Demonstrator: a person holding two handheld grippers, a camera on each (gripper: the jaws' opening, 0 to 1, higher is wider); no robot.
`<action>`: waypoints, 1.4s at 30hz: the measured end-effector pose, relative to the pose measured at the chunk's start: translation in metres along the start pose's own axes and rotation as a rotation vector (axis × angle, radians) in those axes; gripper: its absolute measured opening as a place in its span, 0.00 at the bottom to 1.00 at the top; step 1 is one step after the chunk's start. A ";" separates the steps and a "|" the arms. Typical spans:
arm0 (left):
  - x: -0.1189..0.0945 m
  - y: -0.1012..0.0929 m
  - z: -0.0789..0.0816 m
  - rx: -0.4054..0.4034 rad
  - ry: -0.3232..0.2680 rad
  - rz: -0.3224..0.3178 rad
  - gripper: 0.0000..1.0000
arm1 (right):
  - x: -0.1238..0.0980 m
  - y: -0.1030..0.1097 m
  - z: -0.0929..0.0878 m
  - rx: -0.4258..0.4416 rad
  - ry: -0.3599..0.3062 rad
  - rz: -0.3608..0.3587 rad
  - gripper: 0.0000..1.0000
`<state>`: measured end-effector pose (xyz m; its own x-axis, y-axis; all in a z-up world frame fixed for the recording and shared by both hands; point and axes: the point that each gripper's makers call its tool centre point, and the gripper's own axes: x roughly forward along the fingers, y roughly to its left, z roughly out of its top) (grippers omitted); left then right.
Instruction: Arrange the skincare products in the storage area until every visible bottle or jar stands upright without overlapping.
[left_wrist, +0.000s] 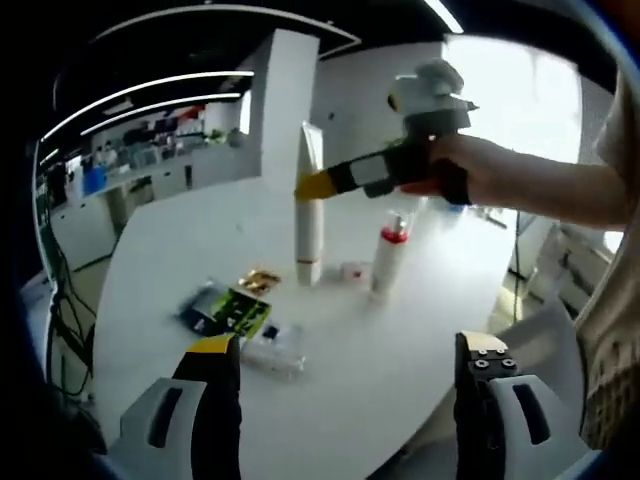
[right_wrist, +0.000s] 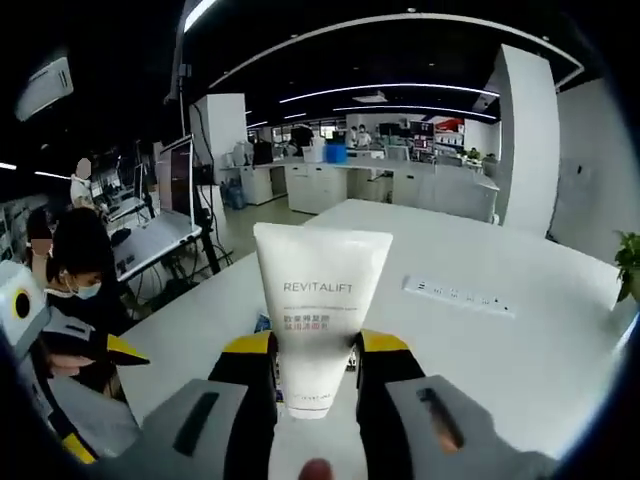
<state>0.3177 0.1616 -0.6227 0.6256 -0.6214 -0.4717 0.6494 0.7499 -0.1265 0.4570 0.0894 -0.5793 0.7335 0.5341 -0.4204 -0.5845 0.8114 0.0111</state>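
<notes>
A white REVITALIFT tube (right_wrist: 320, 300) stands between the jaws of my right gripper (right_wrist: 318, 372), which is shut on it. In the left gripper view the same tube (left_wrist: 308, 235) stands cap-down on the white table (left_wrist: 180, 230), pinched at mid height by the right gripper (left_wrist: 316, 186) in a person's hand. A white bottle with a red cap (left_wrist: 388, 262) stands upright just right of the tube. My left gripper (left_wrist: 345, 375) hangs open above the table's near part, holding nothing. It also shows at the lower left of the right gripper view (right_wrist: 100, 400), its yellow-tipped jaws apart.
Near the tube's foot lie a green and black packet (left_wrist: 232, 312), a gold packet (left_wrist: 258, 281), a clear box (left_wrist: 275, 348) and a small pinkish item (left_wrist: 352, 271). A white power strip (right_wrist: 458, 295) lies further along the table. People sit at desks (right_wrist: 75, 270) beyond the table's edge.
</notes>
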 end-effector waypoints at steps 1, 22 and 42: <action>0.000 -0.001 0.003 0.003 -0.004 0.004 0.86 | -0.003 0.002 0.000 -0.003 -0.004 0.002 0.29; 0.026 -0.033 0.039 0.056 -0.042 -0.049 0.74 | -0.073 0.044 -0.018 0.004 -0.058 0.041 0.29; 0.060 -0.067 0.055 0.165 -0.087 -0.111 0.29 | -0.109 0.051 -0.018 0.019 -0.085 0.062 0.29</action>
<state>0.3354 0.0613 -0.5946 0.5765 -0.7206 -0.3851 0.7738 0.6329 -0.0259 0.3407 0.0681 -0.5490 0.7235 0.6008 -0.3401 -0.6232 0.7803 0.0525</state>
